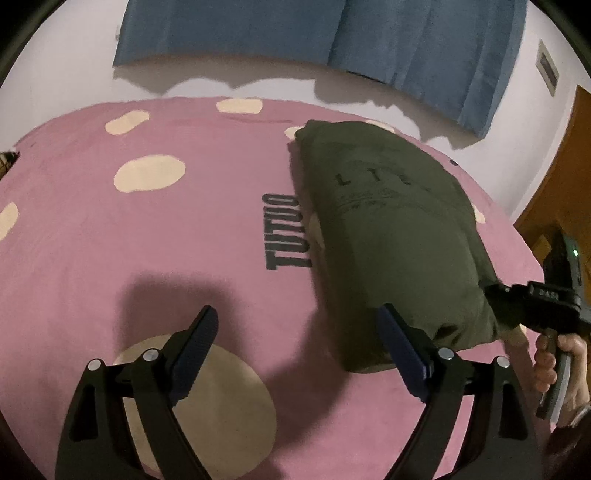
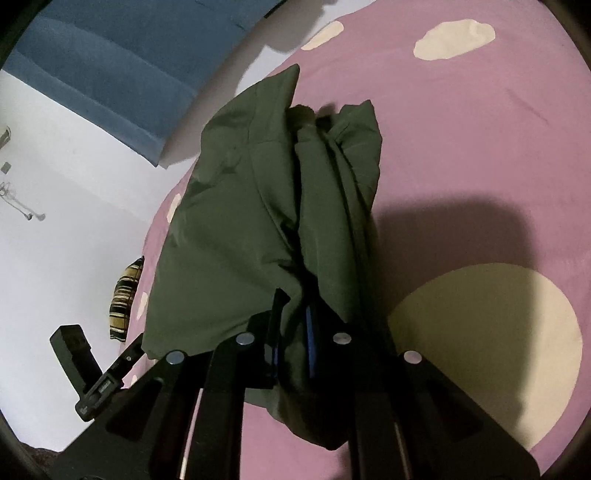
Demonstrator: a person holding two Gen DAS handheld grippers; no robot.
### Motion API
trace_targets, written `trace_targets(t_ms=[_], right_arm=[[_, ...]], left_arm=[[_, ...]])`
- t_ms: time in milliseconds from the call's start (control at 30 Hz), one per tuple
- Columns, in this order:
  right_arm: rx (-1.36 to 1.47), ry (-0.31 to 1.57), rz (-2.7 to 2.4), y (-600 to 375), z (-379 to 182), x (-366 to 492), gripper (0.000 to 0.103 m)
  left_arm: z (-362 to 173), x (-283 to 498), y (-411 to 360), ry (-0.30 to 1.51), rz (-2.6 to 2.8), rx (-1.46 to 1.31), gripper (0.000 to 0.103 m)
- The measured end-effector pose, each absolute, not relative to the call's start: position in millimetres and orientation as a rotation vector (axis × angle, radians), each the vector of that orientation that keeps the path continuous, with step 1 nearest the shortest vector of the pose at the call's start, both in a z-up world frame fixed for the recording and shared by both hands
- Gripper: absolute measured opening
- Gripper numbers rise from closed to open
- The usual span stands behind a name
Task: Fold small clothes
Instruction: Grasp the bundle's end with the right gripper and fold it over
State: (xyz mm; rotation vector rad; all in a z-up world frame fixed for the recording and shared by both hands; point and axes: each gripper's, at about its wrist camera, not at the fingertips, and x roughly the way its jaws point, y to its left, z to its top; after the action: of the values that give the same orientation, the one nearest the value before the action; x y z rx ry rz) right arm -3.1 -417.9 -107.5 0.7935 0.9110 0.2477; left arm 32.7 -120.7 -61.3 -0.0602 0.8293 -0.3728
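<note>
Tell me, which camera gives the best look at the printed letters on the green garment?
The left wrist view. There the olive green garment lies folded on the pink spotted cover with its faint printed lettering facing up. The right wrist view shows the garment only as bunched folds, pinched in the right gripper; no print is visible there.

Dim indoor light, hard dark shadows, soft focus, strong fisheye bending at edges.

olive-green folded cloth garment (image 1: 399, 236), faint lettering | pink bed cover (image 1: 155, 236), cream spots, black letters | blue curtain (image 1: 332, 33) | striped black-yellow cushion (image 2: 125, 299)
</note>
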Motion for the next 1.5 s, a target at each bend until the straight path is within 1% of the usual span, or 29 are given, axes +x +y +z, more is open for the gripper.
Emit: trace_targets(t_ms=[100, 200, 300, 367, 433, 500, 567, 733, 900, 1033, 1167, 1367, 1433, 1500], right_arm=[[0.829, 0.893, 0.249, -418, -111, -7, 0.009], [0.825, 0.879, 0.247, -422, -111, -13, 0.010], [0.820, 0.857, 0.244, -420, -106, -18, 0.016], [0.824, 0.852, 0.248, -420, -103, -24, 0.025], [0.838, 0.839, 0.248, -421, -100, -32, 0.031], [0.840, 0.823, 0.238, -424, -95, -41, 0.039], [0.848, 0.803, 0.233, -431, -92, -48, 0.055], [0.884, 0.785, 0.228, -443, -92, -58, 0.066], [0.882, 0.801, 0.193, -446, -98, -52, 0.071], [0.875, 0.839, 0.204, -441, -109, -40, 0.071], [0.833, 0.856, 0.218, -435, -109, -30, 0.076], [0.814, 0.889, 0.272, -432, -109, -21, 0.077], [0.813, 0.897, 0.293, -431, -111, -17, 0.078], [0.808, 0.903, 0.311, -430, -111, -15, 0.079]], left_arm=[[-84, 45, -122, 0.946, -0.338, -0.020, 0.086], [-84, 40, -124, 0.913, -0.342, -0.001, 0.086], [-78, 37, -122, 0.895, -0.347, -0.004, 0.086], [-75, 35, -117, 0.894, -0.363, -0.022, 0.086], [-72, 34, -112, 0.889, -0.368, -0.039, 0.086], [-67, 34, -112, 0.884, -0.378, -0.045, 0.086], [-61, 33, -112, 0.873, -0.391, -0.043, 0.086], [-49, 32, -115, 0.853, -0.465, -0.066, 0.086], [-48, 43, -123, 0.875, -0.527, -0.084, 0.087], [-49, 60, -125, 0.888, -0.566, -0.122, 0.087], [-56, 78, -126, 0.962, -0.657, -0.219, 0.087], [-74, 97, -143, 1.081, -0.845, -0.330, 0.087], [-85, 102, -155, 1.140, -0.897, -0.353, 0.087], [-95, 105, -163, 1.159, -0.901, -0.352, 0.086]])
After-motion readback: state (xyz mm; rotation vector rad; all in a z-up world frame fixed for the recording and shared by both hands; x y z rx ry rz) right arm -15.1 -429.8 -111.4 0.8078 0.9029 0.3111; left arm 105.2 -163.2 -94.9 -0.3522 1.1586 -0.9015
